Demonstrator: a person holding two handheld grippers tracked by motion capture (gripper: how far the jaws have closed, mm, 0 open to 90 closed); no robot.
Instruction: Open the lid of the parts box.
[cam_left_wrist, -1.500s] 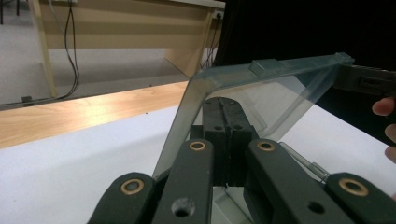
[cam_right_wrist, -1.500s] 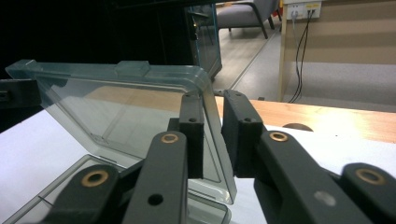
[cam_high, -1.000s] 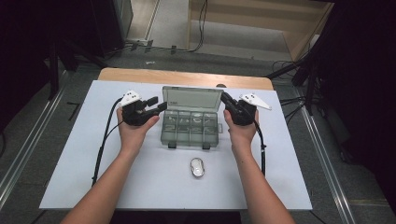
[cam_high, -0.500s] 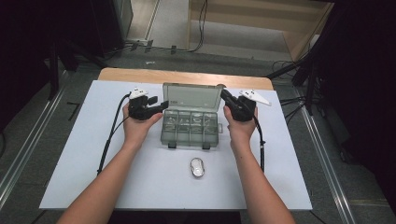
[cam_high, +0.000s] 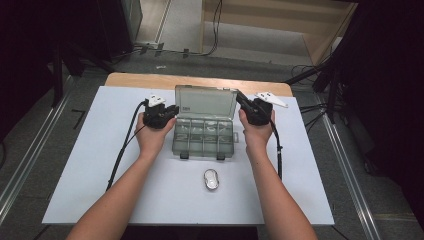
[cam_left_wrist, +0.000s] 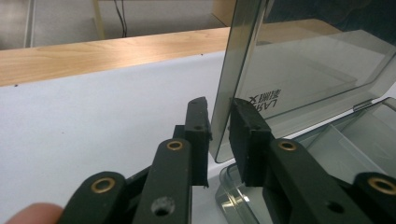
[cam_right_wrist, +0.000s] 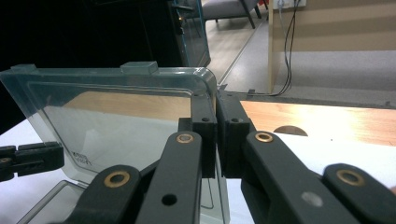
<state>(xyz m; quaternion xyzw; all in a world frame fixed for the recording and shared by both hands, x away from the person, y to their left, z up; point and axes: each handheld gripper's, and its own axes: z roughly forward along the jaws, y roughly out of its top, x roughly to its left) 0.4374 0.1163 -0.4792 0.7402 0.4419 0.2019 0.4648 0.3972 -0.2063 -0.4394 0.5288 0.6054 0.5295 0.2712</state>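
Note:
A clear grey compartment box (cam_high: 204, 139) lies in the middle of the white table cover, its lid (cam_high: 205, 102) standing upright at the back. My left gripper (cam_high: 173, 109) is at the lid's left edge; in the left gripper view its jaws (cam_left_wrist: 218, 116) close tightly on either side of the lid's edge (cam_left_wrist: 223, 93). My right gripper (cam_high: 240, 97) holds the lid's upper right corner, and in the right gripper view (cam_right_wrist: 216, 106) the jaws are pressed together on the lid's rim (cam_right_wrist: 116, 116). The box compartments (cam_left_wrist: 355, 140) look empty.
A small silvery oval object (cam_high: 212, 180) lies in front of the box. The white cover (cam_high: 90, 165) has open room to the left and right. A wooden table edge (cam_high: 145, 79) runs behind, and cables trail from both grippers along the forearms.
My left gripper has moved forward and to the right, up to the lid's left edge. The right gripper has stayed on the lid's right corner.

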